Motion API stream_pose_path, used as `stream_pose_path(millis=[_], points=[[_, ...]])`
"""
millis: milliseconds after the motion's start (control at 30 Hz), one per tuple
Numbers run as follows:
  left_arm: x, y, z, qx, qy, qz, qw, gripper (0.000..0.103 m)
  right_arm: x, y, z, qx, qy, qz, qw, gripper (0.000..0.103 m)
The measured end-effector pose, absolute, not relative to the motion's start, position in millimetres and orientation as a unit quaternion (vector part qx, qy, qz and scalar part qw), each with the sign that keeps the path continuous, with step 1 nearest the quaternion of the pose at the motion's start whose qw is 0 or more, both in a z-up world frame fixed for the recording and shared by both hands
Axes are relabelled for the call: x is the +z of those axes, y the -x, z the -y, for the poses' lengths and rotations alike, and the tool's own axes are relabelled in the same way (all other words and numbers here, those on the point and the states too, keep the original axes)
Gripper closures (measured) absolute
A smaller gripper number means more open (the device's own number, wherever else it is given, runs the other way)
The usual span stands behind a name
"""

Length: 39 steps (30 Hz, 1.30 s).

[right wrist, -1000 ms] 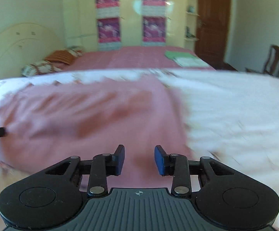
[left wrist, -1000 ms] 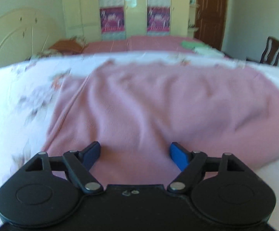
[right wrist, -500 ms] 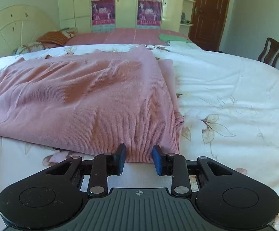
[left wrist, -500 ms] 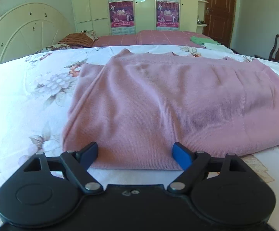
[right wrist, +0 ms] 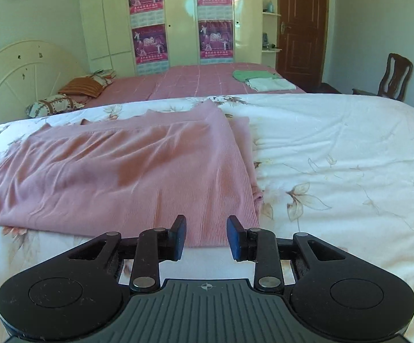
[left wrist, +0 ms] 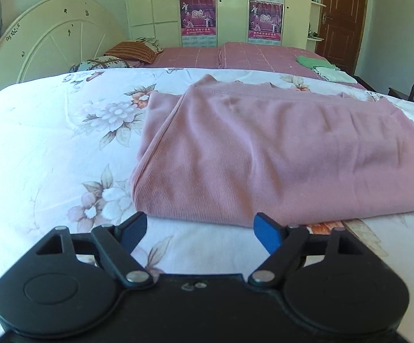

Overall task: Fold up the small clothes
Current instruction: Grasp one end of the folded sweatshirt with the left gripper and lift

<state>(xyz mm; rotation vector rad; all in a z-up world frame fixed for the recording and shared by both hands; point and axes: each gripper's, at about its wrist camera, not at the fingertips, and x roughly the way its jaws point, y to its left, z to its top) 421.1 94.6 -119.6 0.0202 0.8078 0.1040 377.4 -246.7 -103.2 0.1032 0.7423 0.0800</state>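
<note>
A pink knit garment lies folded flat on the floral bed sheet. Its near hem runs just beyond my fingertips. My left gripper hovers at the garment's near left corner; its jaws are opening wide and nothing is between them. In the right wrist view the same garment spreads to the left, with a narrower layer showing along its right side. My right gripper sits at the near right corner, open with a narrow gap, its blue pads clear of the hem.
White floral sheet stretches to the right of the garment. Behind lies a second bed with a pink cover, folded green and white clothes and pillows. A headboard, wardrobe, door and chair stand beyond.
Both grippers have drawn back and risen from over the cloth to just short of its near hem. The garment has settled flat and the picture has sharpened.
</note>
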Motion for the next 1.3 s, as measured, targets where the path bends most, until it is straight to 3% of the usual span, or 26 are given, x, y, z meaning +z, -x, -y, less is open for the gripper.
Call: stream_pose_path(millis=[167,233,300,367,467,933,1067,1133,1167,1300], points=[[-114,-400,-91,0.055,-0.003,-0.390,0.919,0.023,-94,-357,250,0.054,-0.073,-0.350,0.932,0.072],[-114,-394,-95,0.050,0.021,-0.394,0.917,0.030,-91,-350,246,0.065,-0.077,-0.348,0.932,0.072],[-117,-391,-103,0.029,0.077,-0.406,0.910,0.052,-89,-346,242,0.073,-0.076,-0.347,0.932,0.072],[-124,-389,-117,0.027,0.155,-0.412,0.897,0.049,-89,-342,237,0.084,-0.076,-0.349,0.930,0.072],[-139,-388,-140,0.037,0.264,-0.397,0.878,0.033,-88,-343,230,0.096,-0.073,-0.349,0.929,0.072],[-177,-452,-194,0.023,0.449,-0.285,0.847,0.031,-96,-395,193,0.116,-0.114,-0.336,0.928,0.072],[-187,-474,-203,0.023,0.473,-0.279,0.836,0.056,-96,-416,170,0.161,-0.127,-0.319,0.926,0.073],[-189,-485,-205,0.026,0.464,-0.295,0.835,0.075,-99,-430,156,0.168,-0.120,-0.319,0.925,0.073],[-190,-488,-208,0.029,0.467,-0.307,0.829,0.091,-101,-437,149,0.167,-0.116,-0.323,0.924,0.076],[-175,-478,-220,-0.019,0.498,-0.249,0.830,0.092,-106,-463,121,0.149,-0.085,-0.336,0.926,0.076]])
